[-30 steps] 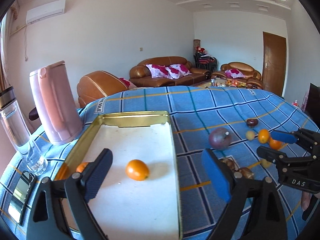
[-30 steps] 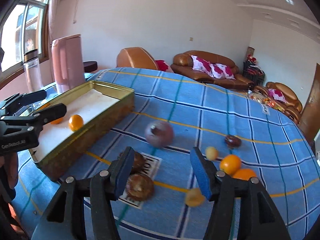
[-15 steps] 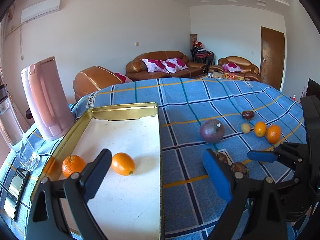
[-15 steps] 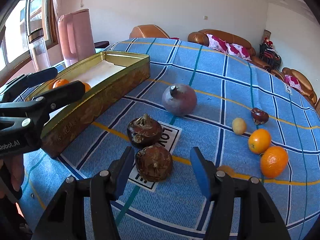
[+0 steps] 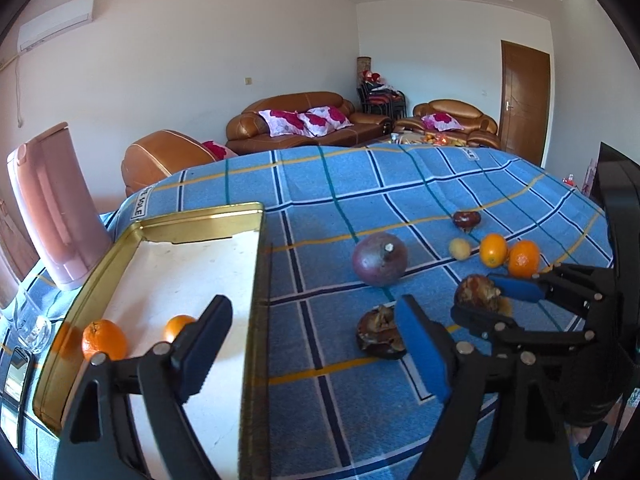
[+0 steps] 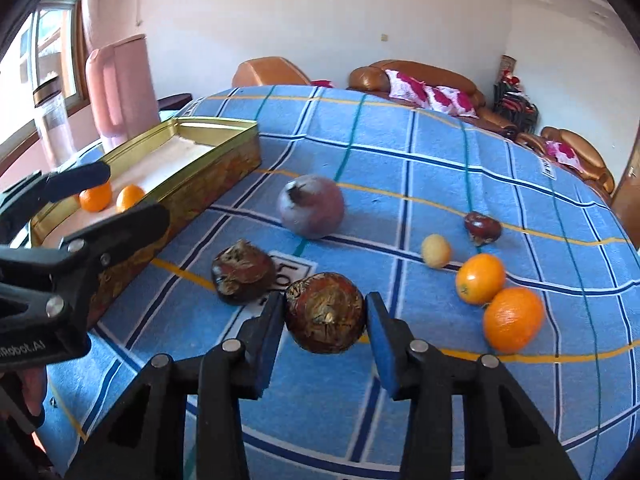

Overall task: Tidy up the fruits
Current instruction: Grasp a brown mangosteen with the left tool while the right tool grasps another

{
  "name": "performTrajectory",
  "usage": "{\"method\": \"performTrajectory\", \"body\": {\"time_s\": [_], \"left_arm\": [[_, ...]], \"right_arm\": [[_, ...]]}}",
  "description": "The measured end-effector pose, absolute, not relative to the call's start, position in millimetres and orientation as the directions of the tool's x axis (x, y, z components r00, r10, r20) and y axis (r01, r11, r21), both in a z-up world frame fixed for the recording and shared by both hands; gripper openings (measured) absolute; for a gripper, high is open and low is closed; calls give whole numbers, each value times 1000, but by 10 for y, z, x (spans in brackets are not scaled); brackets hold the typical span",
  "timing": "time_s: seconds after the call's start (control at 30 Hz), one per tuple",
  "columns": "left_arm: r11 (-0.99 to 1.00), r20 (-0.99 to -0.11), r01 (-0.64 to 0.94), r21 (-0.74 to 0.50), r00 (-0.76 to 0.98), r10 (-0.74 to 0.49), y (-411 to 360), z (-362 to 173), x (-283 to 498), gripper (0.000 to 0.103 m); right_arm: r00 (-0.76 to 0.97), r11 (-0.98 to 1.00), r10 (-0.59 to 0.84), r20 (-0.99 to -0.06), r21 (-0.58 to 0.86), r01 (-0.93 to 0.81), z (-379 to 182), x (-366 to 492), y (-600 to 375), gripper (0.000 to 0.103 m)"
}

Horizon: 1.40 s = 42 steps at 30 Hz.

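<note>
My right gripper [image 6: 325, 320] is closing, and its blue pads press both sides of a brown wrinkled fruit [image 6: 325, 308], seen held in the left wrist view [image 5: 478, 294]. A second brown fruit [image 6: 242, 272] lies just to its left on the blue checked cloth. Beyond them lie a purple round fruit [image 6: 312, 206], a small yellow fruit [image 6: 436, 250], a dark red fruit [image 6: 482, 226] and two oranges [image 6: 480, 278]. The gold tin tray [image 5: 200, 224] holds two oranges [image 5: 104, 338]. My left gripper [image 5: 316, 344] hangs over the tray's right rim, jaws closing with nothing gripped.
A pink kettle [image 5: 52, 204] stands behind the tray at the left. A glass [image 5: 34, 324] and a phone [image 5: 16, 368] sit by the table's left edge. A tall glass jar [image 6: 52, 120] stands near the window. Sofas fill the room beyond the table.
My right gripper sank over the nearer brown fruit and its pads closed against it. The left gripper drifted right across the tray and its jaws narrowed a little.
</note>
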State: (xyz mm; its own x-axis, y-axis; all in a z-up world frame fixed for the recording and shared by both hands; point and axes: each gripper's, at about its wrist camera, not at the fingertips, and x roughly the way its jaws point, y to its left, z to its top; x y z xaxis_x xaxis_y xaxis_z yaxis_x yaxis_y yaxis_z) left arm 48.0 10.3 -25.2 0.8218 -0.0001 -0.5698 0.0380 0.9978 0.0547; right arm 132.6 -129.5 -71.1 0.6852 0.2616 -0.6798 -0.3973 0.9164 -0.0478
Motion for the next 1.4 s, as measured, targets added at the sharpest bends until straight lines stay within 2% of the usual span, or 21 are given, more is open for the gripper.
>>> {"method": "performTrajectory", "body": {"time_s": [0.07,0.2,0.33,0.53,0.63,0.87,1.4], "left_arm": [[997,-593,57,42,805,-22,31,-300,547,74],[995,-644,103,3,761,-77,-101,-406,673,69],[991,-693,132,-3,714,-97,-211,-526,780,59],[990,-763,136,-29,637,-110,-224,-684,946,57],[989,-778,138,-48,616,-123,-212,-722,984,46],[989,-755,147,-14,647,-107,-256,-673,931,45],[993,-644,106,52,763,-47,-255,-465,729,45]], "right_arm": [[704,931,234,-671,-55,-362,-696,1369,-1372,43],[703,942,229,-673,-31,-336,-716,1418,-1505,43],[702,942,227,-675,-31,-335,-716,1427,-1524,43],[692,942,236,-683,-15,-336,-739,1448,-1530,43],[691,942,238,-682,-11,-335,-737,1444,-1535,43],[703,945,246,-667,4,-326,-718,1423,-1576,43],[751,944,250,-611,-20,-331,-631,1301,-1575,43]]}}
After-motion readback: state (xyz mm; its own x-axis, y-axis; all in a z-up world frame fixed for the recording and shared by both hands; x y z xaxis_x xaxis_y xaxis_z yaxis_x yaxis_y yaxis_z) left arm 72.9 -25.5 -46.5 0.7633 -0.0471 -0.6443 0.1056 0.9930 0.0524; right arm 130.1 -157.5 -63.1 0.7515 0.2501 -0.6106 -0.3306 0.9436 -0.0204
